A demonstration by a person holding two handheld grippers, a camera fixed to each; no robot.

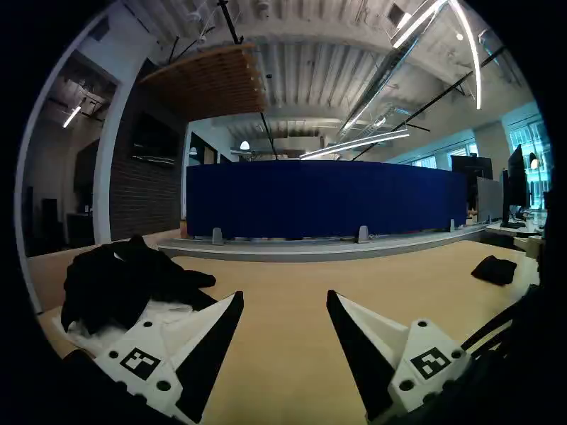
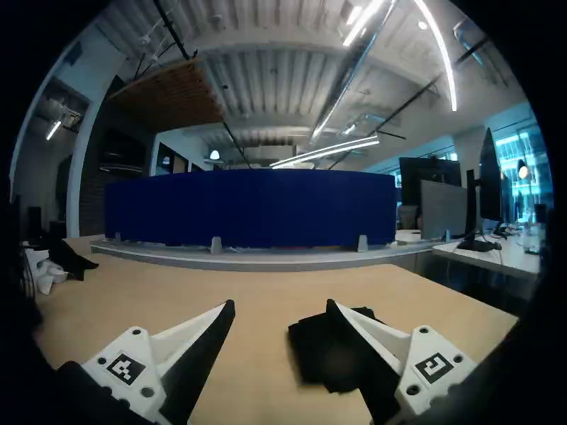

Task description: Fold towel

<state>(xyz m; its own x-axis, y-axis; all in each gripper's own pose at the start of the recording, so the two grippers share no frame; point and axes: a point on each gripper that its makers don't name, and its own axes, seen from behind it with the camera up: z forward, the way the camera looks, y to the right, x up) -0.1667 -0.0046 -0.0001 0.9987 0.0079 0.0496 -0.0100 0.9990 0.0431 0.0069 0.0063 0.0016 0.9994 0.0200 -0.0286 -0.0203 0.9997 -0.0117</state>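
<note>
A heap of crumpled black cloth (image 1: pixel 120 283) lies over something white on the left of the wooden table (image 1: pixel 298 297), just beyond the left finger of my left gripper (image 1: pixel 285 297), which is open with nothing between its fingers. A small folded black towel (image 1: pixel 495 269) rests far right in the left gripper view. In the right gripper view the folded black towel (image 2: pixel 322 347) lies flat on the table (image 2: pixel 212 290), partly under the right finger of my right gripper (image 2: pixel 280 308), which is open and holds nothing. The black heap (image 2: pixel 64 262) appears at the far left edge.
A blue partition wall (image 1: pixel 319 198) runs along the table's far edge. Desks with monitors (image 2: pixel 443 205) stand to the right. A dark brick wall (image 1: pixel 142 191) and a pillar stand at the back left.
</note>
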